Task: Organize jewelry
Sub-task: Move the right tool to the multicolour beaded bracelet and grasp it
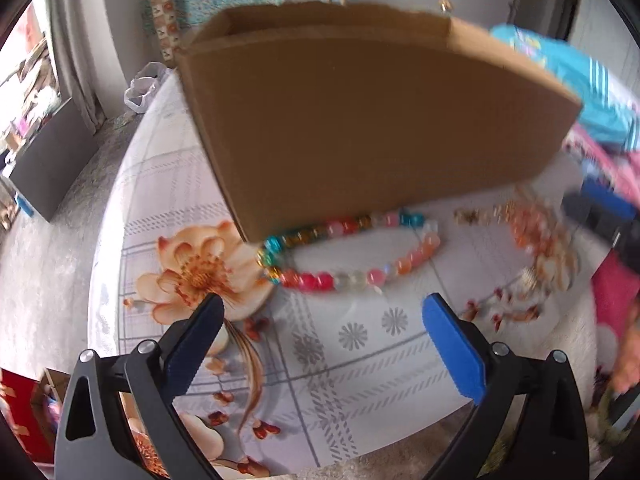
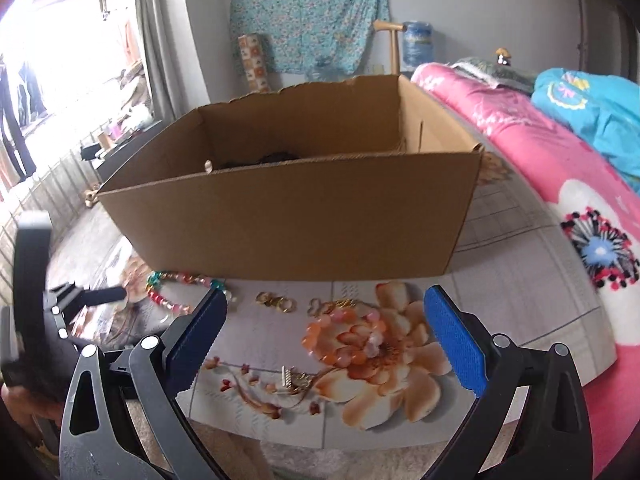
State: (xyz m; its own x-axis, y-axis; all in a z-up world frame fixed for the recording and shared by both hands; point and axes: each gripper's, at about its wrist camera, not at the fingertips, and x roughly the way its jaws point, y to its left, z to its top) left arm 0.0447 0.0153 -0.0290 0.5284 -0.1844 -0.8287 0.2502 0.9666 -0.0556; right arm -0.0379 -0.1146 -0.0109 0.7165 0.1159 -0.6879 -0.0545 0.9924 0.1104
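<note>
**Operator:** My left gripper (image 1: 324, 304) has its jaws spread wide, with nothing between the blue pads. The multicoloured bead bracelet (image 1: 348, 252) lies flat on the floral tablecloth (image 1: 360, 360) just beyond the fingertips, at about twelve o'clock from the gap and not touching either finger.

**Observer:** And the box?

**Operator:** The cardboard box (image 1: 360, 120) stands right behind the bracelet, at twelve o'clock again. The bracelet's far edge runs along the foot of the box wall; I cannot tell whether it touches.

**Observer:** What about your right side?

**Operator:** The right gripper (image 2: 326, 300) is also wide open and empty. In its view an orange bead bracelet (image 2: 344, 340) lies on the printed flower, between the two fingers and a little below their tips. A small gold clasp piece (image 2: 294, 382) sits at about six o'clock from those beads, near the table edge. A cluster of gold rings (image 2: 276, 302) lies at ten o'clock from the orange beads, near my left finger's tip (image 2: 216, 300), and a gold chain piece (image 2: 332, 306) sits just above the beads.

**Observer:** Can you see the first bracelet from there?

**Operator:** Yes, partly, at about nine o'clock, past the left finger, at the foot of the box. The other gripper shows blurred at the far left edge.
</note>
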